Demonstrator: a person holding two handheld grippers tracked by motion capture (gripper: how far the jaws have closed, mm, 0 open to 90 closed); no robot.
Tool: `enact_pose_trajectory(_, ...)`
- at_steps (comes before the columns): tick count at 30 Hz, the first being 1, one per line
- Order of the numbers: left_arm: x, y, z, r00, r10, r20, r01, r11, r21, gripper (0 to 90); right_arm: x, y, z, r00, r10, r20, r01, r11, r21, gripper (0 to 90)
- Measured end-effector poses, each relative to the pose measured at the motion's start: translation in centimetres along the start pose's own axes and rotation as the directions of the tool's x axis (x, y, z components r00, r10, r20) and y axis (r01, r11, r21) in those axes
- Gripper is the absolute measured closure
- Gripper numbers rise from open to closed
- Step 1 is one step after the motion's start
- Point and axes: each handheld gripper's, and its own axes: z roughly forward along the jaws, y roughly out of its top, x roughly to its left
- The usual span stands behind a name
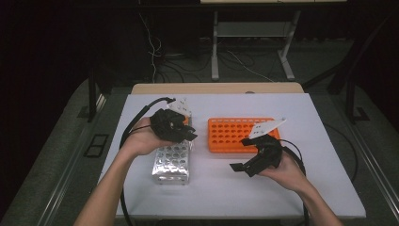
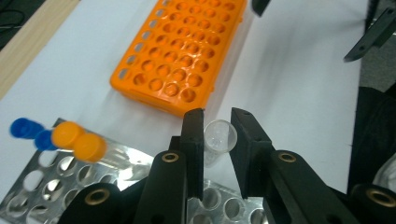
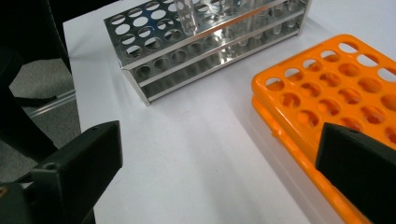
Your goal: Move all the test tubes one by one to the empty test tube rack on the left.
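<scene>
My left gripper (image 2: 217, 116) is shut on a clear, uncapped tube (image 2: 218, 139), held between its two black jaws. In the high view this gripper (image 1: 189, 133) hovers over the far end of the steel tube rack (image 1: 172, 163). The same tube (image 3: 187, 17) hangs above that rack (image 3: 205, 44) in the right gripper view. An orange rack (image 1: 235, 135) with empty holes lies to the right. My right gripper (image 1: 241, 154) stands open just in front of the orange rack, its jaws wide apart with nothing between them (image 3: 219, 175).
Tubes with orange caps (image 2: 79, 140) and blue caps (image 2: 29, 130) stand in the steel rack (image 2: 28, 186). Bare white tabletop (image 1: 226, 188) lies between and in front of the two racks. The orange rack (image 2: 180, 51) sits beyond the held tube.
</scene>
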Motion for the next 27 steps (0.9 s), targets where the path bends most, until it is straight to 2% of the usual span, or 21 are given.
enact_pose_trajectory(5, 0.6, -0.4, -0.2, 0.9996, -0.011, -0.026, 0.011, 0.9999, -0.003, 74.4, -0.4, -1.1, -0.6, 0.9997, 0.024, 0.01, -0.024, 0.9995, -0.019, 0.2)
enact_pose_trajectory(14, 1.7, -1.6, 0.1, 0.9971, -0.028, -0.071, 0.028, 0.9996, 0.002, 74.5, -0.6, -2.4, -0.8, 0.9992, 0.04, -0.002, -0.04, 0.9991, -0.015, 0.2)
enact_pose_trajectory(27, 2.5, -2.8, 1.5, 0.9958, -0.035, -0.084, 0.036, 0.9993, 0.013, 74.5, -0.7, -2.9, -1.1, 0.9989, 0.047, 0.001, -0.047, 0.9987, -0.021, 0.2)
